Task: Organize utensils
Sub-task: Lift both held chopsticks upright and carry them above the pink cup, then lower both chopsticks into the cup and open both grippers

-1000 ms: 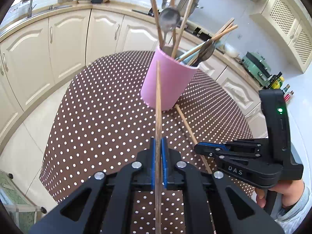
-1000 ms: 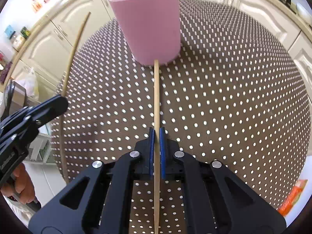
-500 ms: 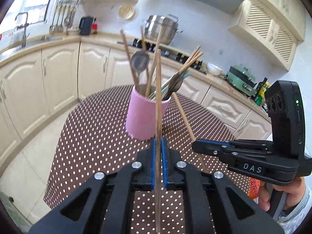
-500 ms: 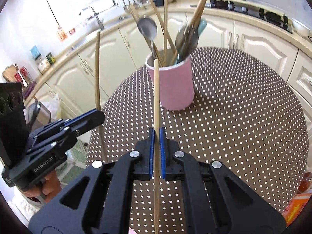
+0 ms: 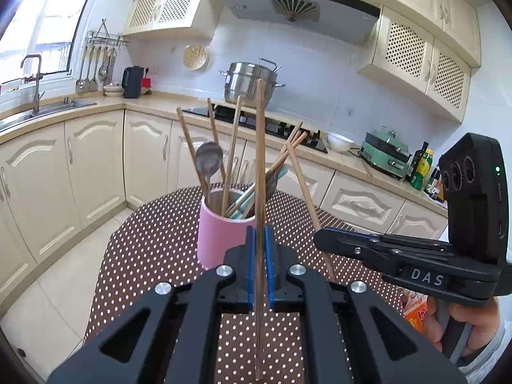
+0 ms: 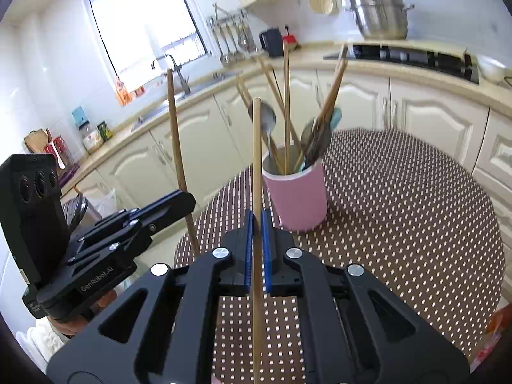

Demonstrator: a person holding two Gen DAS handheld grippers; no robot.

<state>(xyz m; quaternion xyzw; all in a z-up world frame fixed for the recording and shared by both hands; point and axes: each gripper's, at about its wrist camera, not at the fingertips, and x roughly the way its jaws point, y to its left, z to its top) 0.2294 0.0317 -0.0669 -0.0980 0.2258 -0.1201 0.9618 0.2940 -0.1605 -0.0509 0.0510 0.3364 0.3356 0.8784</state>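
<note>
- The left gripper (image 5: 260,246) is raised and tilted a little downward, its jaws clamped on a dark wooden chopstick (image 5: 260,166).
- The right gripper (image 6: 255,233) sits beside it, clamped on a lighter chopstick (image 6: 256,160).
- Both point at the pink utensil holder (image 5: 220,236), which stands upright on the brown polka-dot tablecloth (image 6: 400,224) with spoons and chopsticks inside.
- Cream cabinets (image 5: 96,166) and a steel pot (image 5: 248,81) stand behind.

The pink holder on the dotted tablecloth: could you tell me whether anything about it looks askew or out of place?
Nothing stands out. The pink holder stands upright on the tablecloth, its chopsticks and spoons merely leaning at mixed angles. Nothing is spilled.
</note>
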